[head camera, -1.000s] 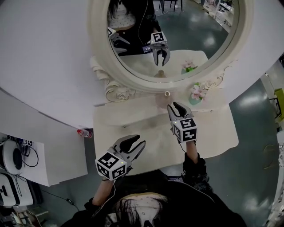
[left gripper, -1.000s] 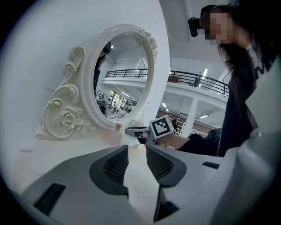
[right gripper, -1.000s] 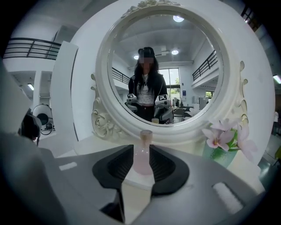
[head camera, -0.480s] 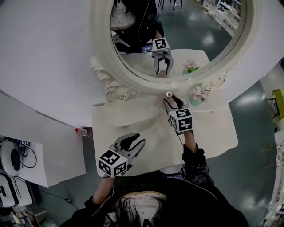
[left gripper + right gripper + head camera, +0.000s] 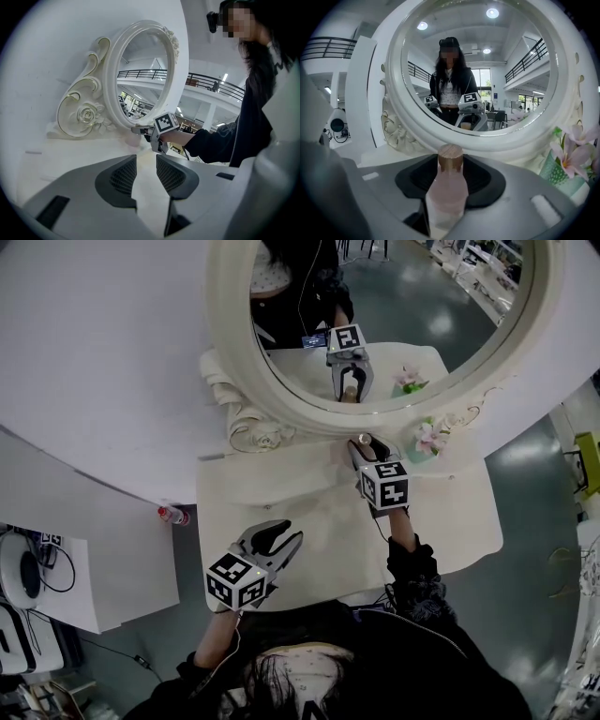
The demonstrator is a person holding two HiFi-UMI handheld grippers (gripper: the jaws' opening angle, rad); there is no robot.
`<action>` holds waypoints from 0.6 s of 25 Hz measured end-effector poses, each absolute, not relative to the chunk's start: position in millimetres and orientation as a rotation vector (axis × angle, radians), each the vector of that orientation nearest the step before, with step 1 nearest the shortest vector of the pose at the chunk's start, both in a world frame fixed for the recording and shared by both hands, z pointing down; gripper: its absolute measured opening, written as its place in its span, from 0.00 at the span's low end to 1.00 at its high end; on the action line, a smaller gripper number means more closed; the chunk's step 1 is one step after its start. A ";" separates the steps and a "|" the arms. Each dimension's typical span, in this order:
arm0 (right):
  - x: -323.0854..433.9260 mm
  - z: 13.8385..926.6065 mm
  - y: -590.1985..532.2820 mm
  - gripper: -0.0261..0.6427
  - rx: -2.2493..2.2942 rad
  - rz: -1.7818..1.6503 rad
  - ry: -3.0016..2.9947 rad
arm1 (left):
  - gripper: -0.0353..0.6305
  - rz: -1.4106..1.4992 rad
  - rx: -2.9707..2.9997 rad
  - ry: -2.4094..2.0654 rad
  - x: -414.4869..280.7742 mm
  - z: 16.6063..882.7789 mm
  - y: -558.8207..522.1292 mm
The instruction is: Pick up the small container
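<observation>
The small container is a pale pink bottle [image 5: 446, 190] with a wooden cap [image 5: 450, 156], standing upright on the white dressing table [image 5: 441, 521] just in front of the mirror. My right gripper [image 5: 450, 174] is open with a jaw on either side of the bottle; I cannot see the pads pressing on it. From the head view the right gripper [image 5: 367, 448] reaches the mirror's base, and only the bottle's top [image 5: 357, 439] shows. My left gripper [image 5: 281, 538] hovers near the table's front edge, shut and empty, as its own view [image 5: 146, 169] confirms.
A big oval mirror in an ornate white frame [image 5: 246, 418] rises right behind the bottle. A green vase of pink flowers [image 5: 427, 439] stands to the right of it, close to my right gripper, and shows again as the vase [image 5: 562, 164]. A red-capped bottle [image 5: 172, 515] lies off the table's left.
My right gripper has moved forward toward the mirror, its jaws have widened, and the bottle now stands between them. The left gripper has barely shifted.
</observation>
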State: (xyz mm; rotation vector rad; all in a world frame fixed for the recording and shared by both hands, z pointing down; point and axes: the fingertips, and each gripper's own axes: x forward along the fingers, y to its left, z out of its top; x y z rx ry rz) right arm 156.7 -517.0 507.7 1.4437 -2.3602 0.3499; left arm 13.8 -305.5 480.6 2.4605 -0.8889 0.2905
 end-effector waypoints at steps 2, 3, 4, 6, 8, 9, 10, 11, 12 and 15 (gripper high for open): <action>158.0 507.5 -517.8 0.30 1.467 0.352 -2.365 | 0.23 0.289 2.453 -0.887 11.2 482.7 -305.3; 158.2 507.6 -518.1 0.30 1.473 0.350 -2.369 | 0.23 0.288 2.449 -0.887 9.9 484.1 -305.0; 158.2 507.6 -518.1 0.30 1.476 0.350 -2.372 | 0.23 0.288 2.445 -0.886 8.6 485.8 -304.8; 158.6 507.3 -517.8 0.29 1.479 0.354 -2.371 | 0.23 0.289 2.438 -0.886 6.7 489.1 -304.0; 159.7 506.6 -517.2 0.28 1.491 0.375 -2.364 | 0.23 0.287 2.430 -0.885 5.7 491.4 -302.5; 160.1 506.1 -516.6 0.27 1.498 0.384 -2.361 | 0.23 0.286 2.426 -0.883 5.3 492.3 -301.4; 160.3 505.7 -515.7 0.27 1.505 0.389 -2.359 | 0.23 0.286 2.422 -0.882 4.8 493.3 -300.1; 160.1 505.5 -514.2 0.27 1.510 0.390 -2.359 | 0.23 0.285 2.417 -0.880 4.1 494.6 -298.6; 159.6 505.2 -512.2 0.26 1.514 0.389 -2.362 | 0.23 0.285 2.411 -0.879 3.2 496.0 -296.9; 155.2 503.9 -505.0 0.26 1.513 0.386 -2.370 | 0.23 0.287 2.396 -0.875 0.6 501.1 -292.4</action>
